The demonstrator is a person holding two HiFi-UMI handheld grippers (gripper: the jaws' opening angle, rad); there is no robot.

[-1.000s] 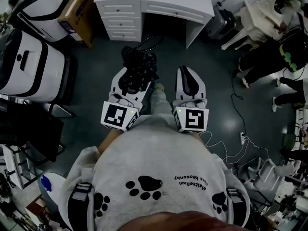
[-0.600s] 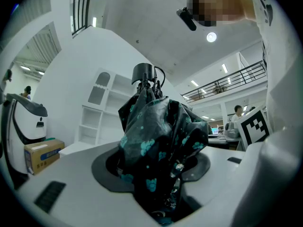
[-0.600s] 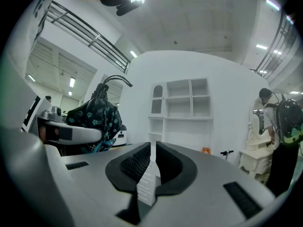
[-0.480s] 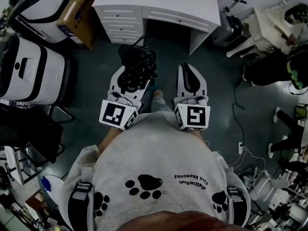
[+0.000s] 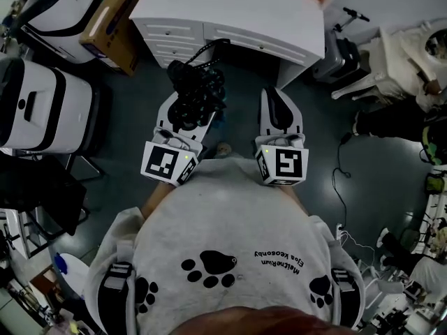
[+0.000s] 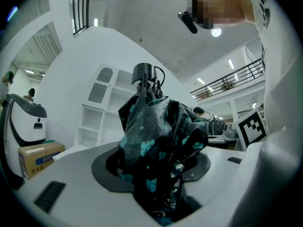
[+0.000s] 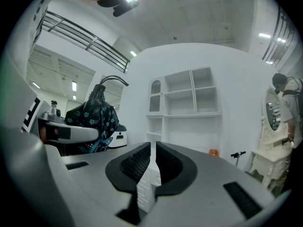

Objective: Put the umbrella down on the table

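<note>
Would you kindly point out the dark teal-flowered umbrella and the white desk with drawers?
The dark teal-flowered umbrella (image 6: pixel 156 136): left gripper view, bunched fabric canopy.
The white desk with drawers (image 5: pixel 237 9): head view, bare top.

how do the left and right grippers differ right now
The left gripper is clamped on a folded dark umbrella with teal flowers; the right gripper holds nothing. The left gripper's jaws stand wide around the fabric, while the right gripper's jaws are almost together. Both point toward the white desk.
</note>
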